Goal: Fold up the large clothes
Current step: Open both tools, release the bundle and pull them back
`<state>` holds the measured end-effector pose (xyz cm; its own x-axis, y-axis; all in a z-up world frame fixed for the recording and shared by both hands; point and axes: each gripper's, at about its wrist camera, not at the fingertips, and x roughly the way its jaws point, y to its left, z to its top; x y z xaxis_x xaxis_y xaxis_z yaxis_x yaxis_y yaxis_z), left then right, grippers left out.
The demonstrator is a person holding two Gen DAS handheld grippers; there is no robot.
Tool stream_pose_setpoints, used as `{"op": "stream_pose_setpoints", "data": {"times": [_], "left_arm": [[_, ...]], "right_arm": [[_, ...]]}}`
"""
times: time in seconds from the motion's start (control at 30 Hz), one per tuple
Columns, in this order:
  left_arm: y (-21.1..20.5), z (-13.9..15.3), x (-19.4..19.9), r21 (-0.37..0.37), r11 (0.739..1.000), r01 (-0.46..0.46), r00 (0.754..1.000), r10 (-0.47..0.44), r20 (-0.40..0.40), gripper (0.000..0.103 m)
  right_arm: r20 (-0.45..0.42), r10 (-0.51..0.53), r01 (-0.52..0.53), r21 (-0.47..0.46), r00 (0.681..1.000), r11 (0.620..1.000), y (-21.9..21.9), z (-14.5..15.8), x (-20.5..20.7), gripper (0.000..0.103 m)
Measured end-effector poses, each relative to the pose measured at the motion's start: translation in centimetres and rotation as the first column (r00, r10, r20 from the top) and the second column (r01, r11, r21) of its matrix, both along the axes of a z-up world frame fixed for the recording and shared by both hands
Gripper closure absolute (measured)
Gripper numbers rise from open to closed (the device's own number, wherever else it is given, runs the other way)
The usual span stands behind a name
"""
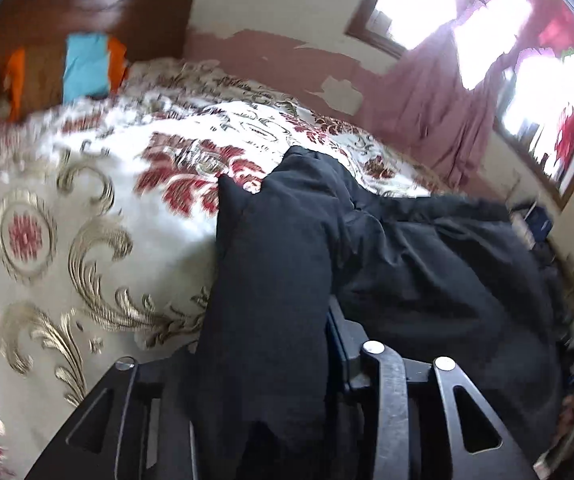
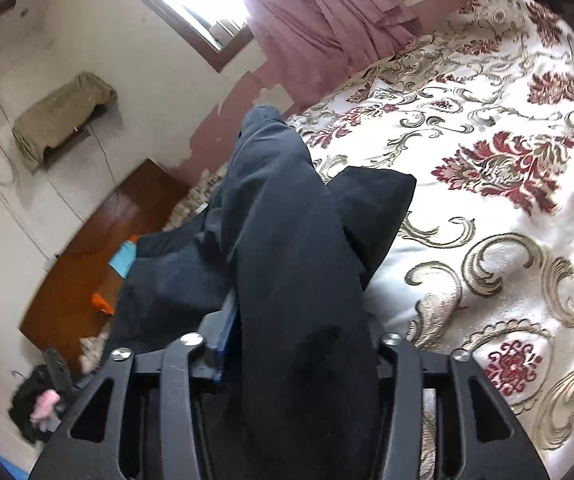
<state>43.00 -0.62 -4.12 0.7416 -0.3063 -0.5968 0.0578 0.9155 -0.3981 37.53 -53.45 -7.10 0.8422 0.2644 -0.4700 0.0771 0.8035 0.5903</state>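
Left wrist: left gripper jaws parted, black garment draped between them, lying on the bedspread.
Right wrist: right gripper likewise; grip uncertain.
Judgement: fold being laid; next, withdraw clear.

No readable text, label, brand, number or sign shows in either wrist view; the swirling marks on the bedspread are woven ornament, not letters.
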Motion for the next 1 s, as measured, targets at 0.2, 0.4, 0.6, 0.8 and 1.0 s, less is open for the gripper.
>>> {"op": "stream_pose_setpoints", "data": {"times": [0.2, 0.4, 0.6, 0.8, 1.0], "left_arm": [[0.6, -0.3, -1.3, 0.033, 0.995, -0.092, 0.996, 0.093, -0.019, 0.026], [0.2, 1.7, -4.0, 0.012, 0.997, -0.073, 0.997, 0.072, 0.005, 0.009], [-1.4, 4.5, -6.1, 0.056, 0.998, -0.008, 0.999, 0.005, 0.054, 0.007], [-1.4, 6.4, -8.4, 0.047, 0.999, -0.019, 0.996, 0.015, 0.083, 0.0], [-1.6, 8.4, -11.5, 0.038, 0.999, -0.026, 0.99, 0.02, 0.136, 0.0]], "right_arm": [[-0.169, -0.061, 0.048, -0.076, 0.984, 0.996, 0.8, -1.3, -1.1, 0.009], [-0.169, -0.118, 0.088, -0.177, 0.978, 0.98, 1.9, 0.1, -3.3, 0.006], [-0.135, -0.138, 0.108, -0.212, 0.981, 0.971, 2.8, 3.0, -5.7, 0.006], [-0.042, -0.159, 0.142, -0.272, 0.986, 0.952, 3.2, 5.7, -8.4, 0.006], [0.1, -0.128, 0.157, -0.391, 0.987, 0.907, 6.2, 8.9, -11.9, 0.003]]}}
